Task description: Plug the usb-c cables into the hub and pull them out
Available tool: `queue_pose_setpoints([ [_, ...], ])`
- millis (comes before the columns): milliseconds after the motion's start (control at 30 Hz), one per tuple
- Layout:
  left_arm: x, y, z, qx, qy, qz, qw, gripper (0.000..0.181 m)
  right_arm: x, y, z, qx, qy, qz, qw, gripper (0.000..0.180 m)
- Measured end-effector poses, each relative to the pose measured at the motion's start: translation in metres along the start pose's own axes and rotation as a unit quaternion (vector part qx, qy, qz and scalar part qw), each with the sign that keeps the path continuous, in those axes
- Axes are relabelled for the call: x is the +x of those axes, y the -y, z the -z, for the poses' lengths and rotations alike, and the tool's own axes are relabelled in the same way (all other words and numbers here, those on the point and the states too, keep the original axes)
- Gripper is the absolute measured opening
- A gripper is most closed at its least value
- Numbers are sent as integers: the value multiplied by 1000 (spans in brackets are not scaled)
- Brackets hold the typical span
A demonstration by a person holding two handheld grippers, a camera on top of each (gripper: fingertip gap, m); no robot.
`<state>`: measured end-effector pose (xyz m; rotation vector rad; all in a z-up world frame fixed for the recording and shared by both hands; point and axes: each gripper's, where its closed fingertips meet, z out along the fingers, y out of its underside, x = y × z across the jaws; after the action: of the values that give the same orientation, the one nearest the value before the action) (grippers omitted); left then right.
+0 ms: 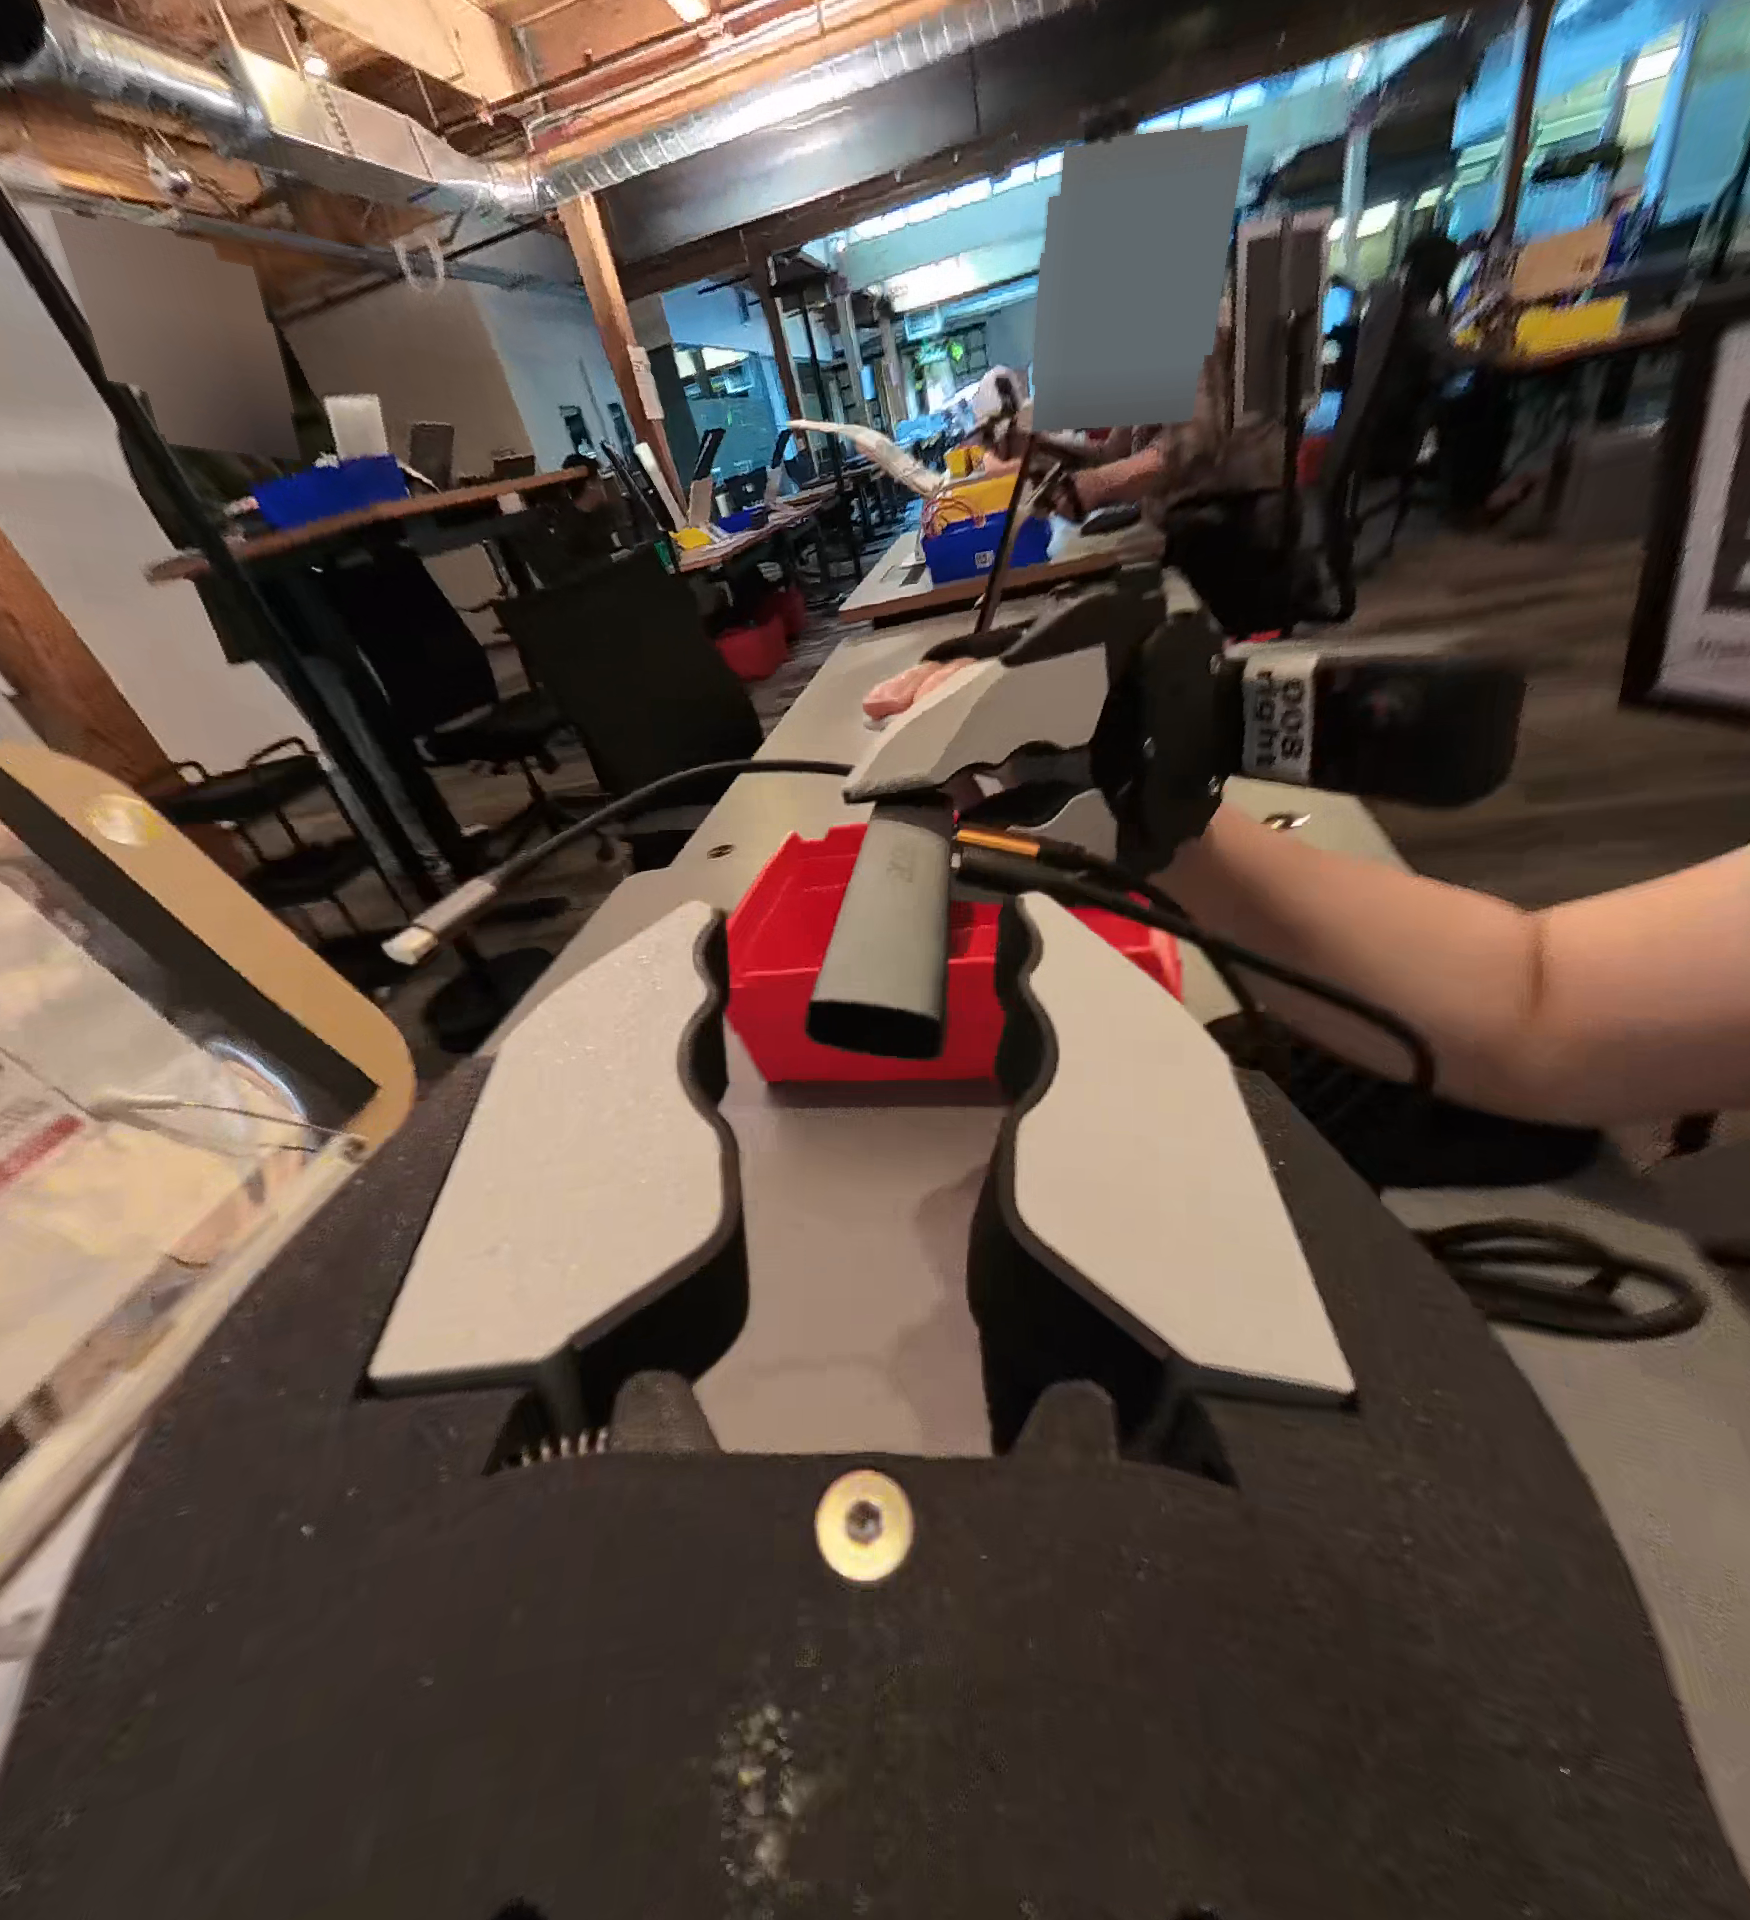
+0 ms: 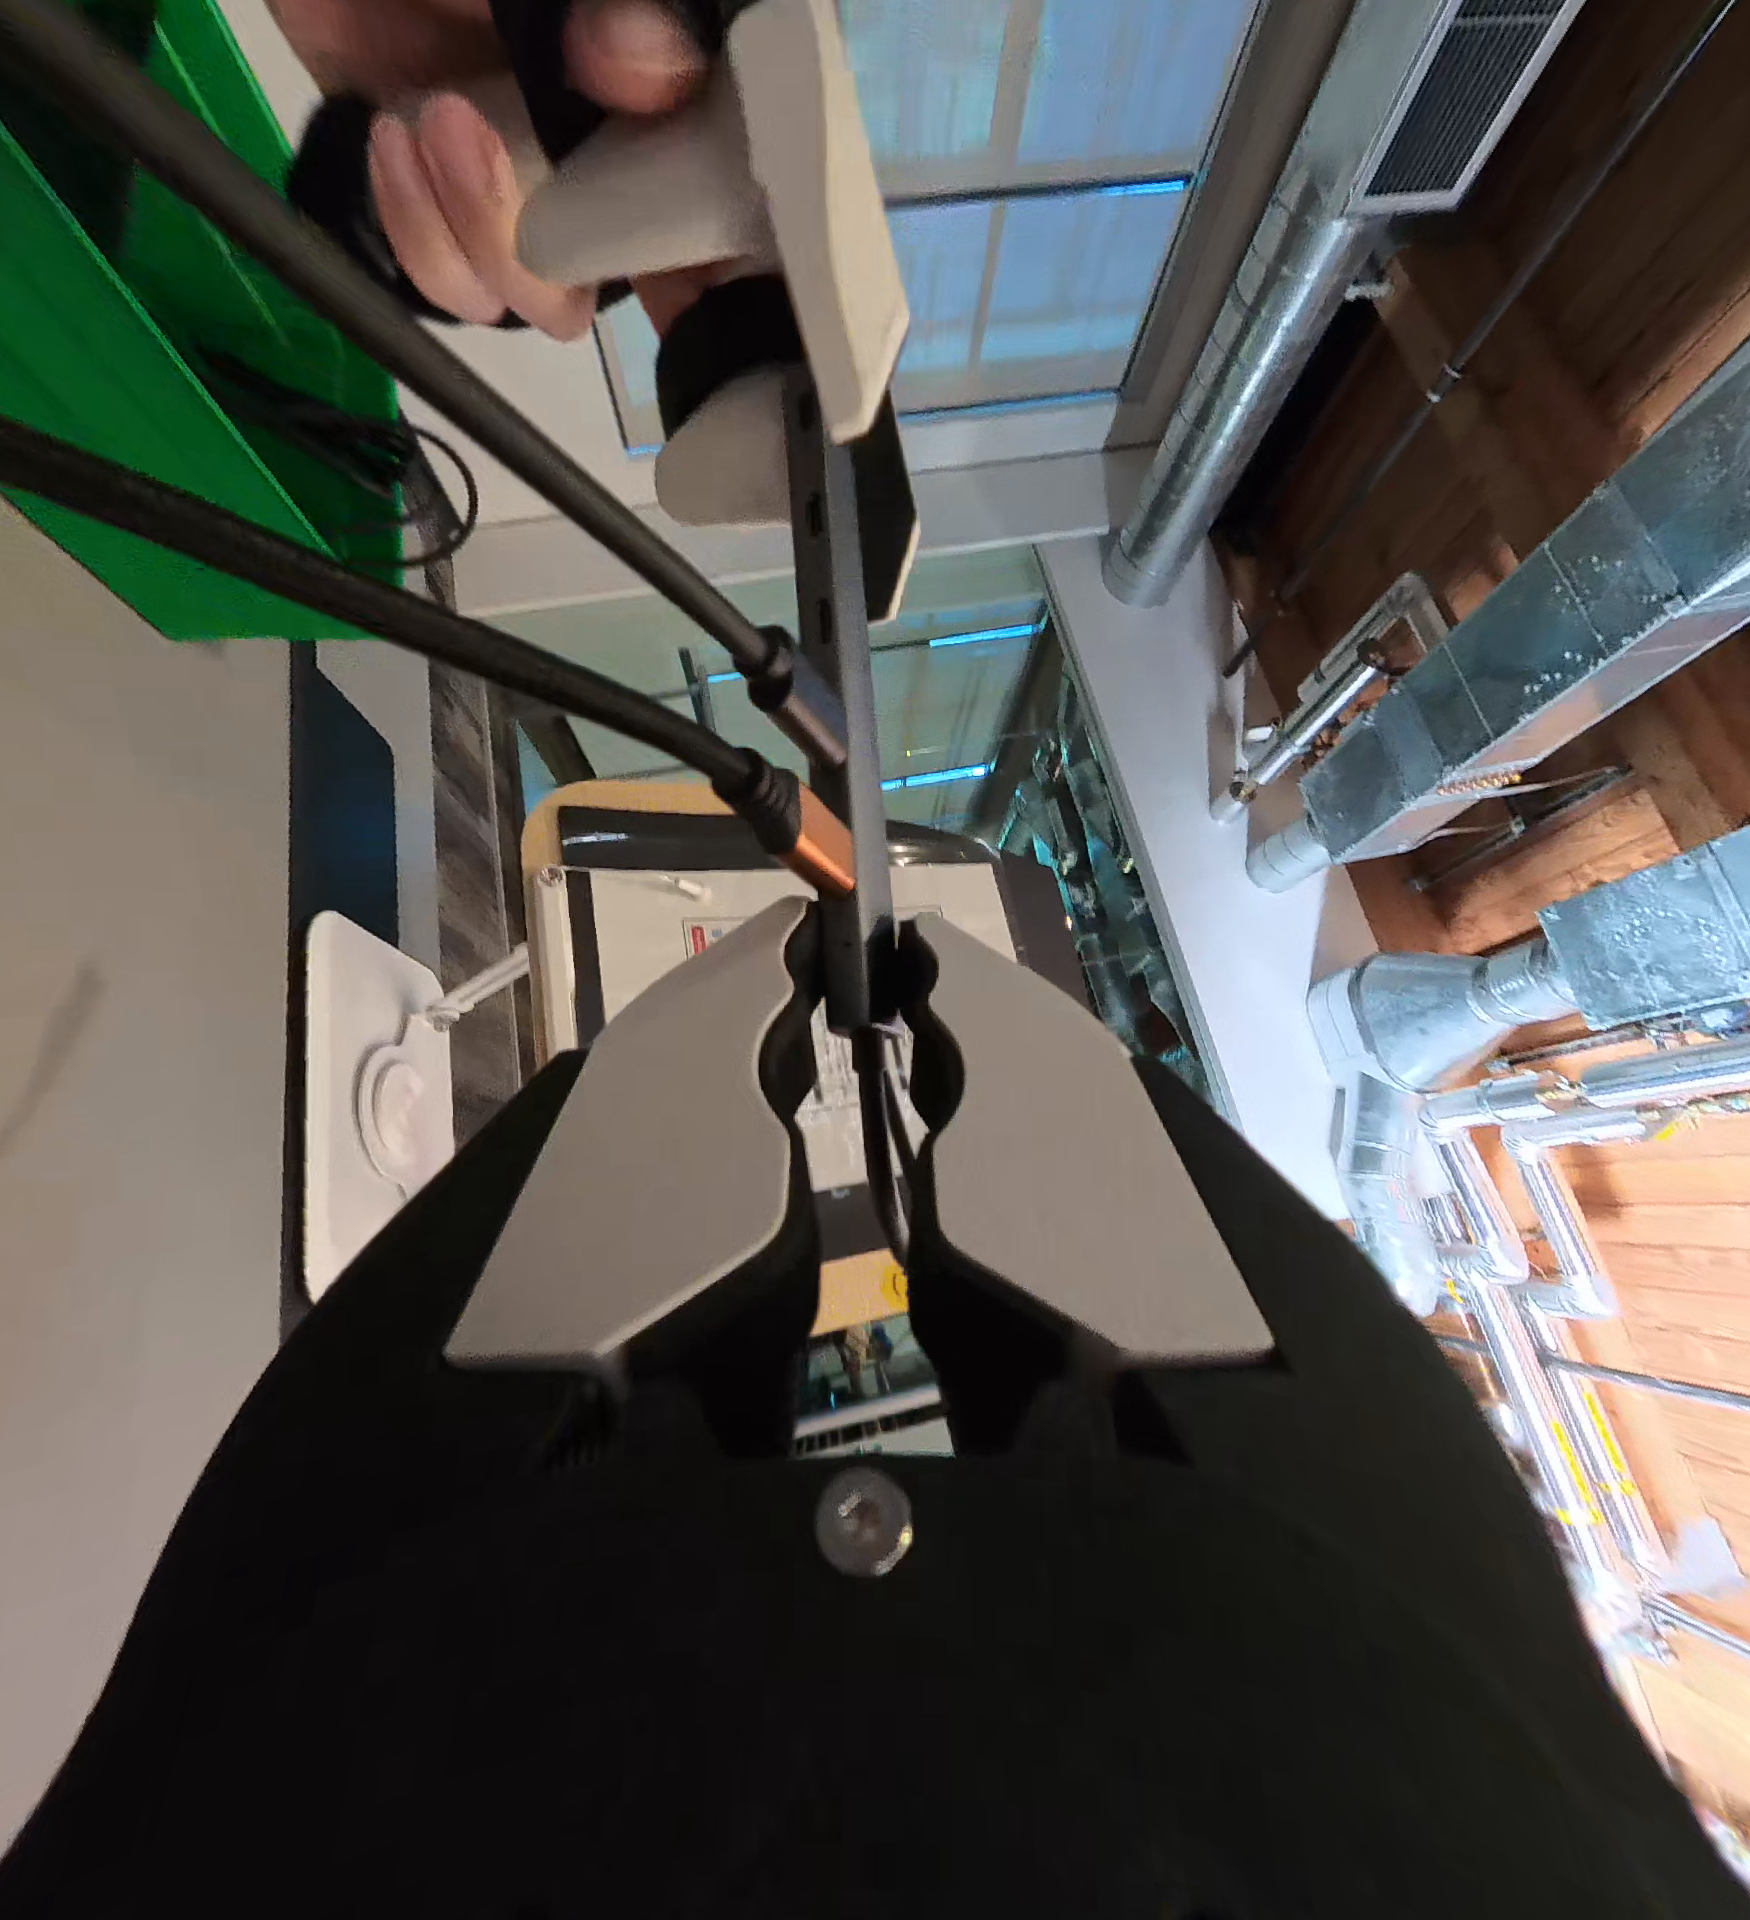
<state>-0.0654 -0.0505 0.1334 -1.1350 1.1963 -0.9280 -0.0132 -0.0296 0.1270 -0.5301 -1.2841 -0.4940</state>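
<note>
With my right gripper (image 2: 855,971) clamped on the raised hub (image 2: 855,790) and two USB-C cables (image 2: 497,665) plugged into its side, my left gripper (image 1: 860,997), fingers parted and empty, faces it; pulling out remains, I judge.

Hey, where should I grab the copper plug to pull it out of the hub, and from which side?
Grip the copper plug by its rigid metal shell, not the cable behind it. It sticks out of the hub's long edge, between the right gripper clamping the hub's end and the grey plug. Come from the cable side, then probably pull straight back.
</note>
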Motion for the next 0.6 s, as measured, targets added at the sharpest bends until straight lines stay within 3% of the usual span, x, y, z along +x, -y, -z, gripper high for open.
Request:
queue_pose_setpoints([
  [167,9,-9,-8,-28,3,-51,998,47,3,13,2,30,-1,-9,1000,13],
  [400,18,-9,-13,-22,-17,-55,998,24,0,14,0,26,4,1,1000,14],
  [600,14,-12,-16,-30,-5,-55,998,27,-1,12,-1,25,3,-2,1000,14],
])
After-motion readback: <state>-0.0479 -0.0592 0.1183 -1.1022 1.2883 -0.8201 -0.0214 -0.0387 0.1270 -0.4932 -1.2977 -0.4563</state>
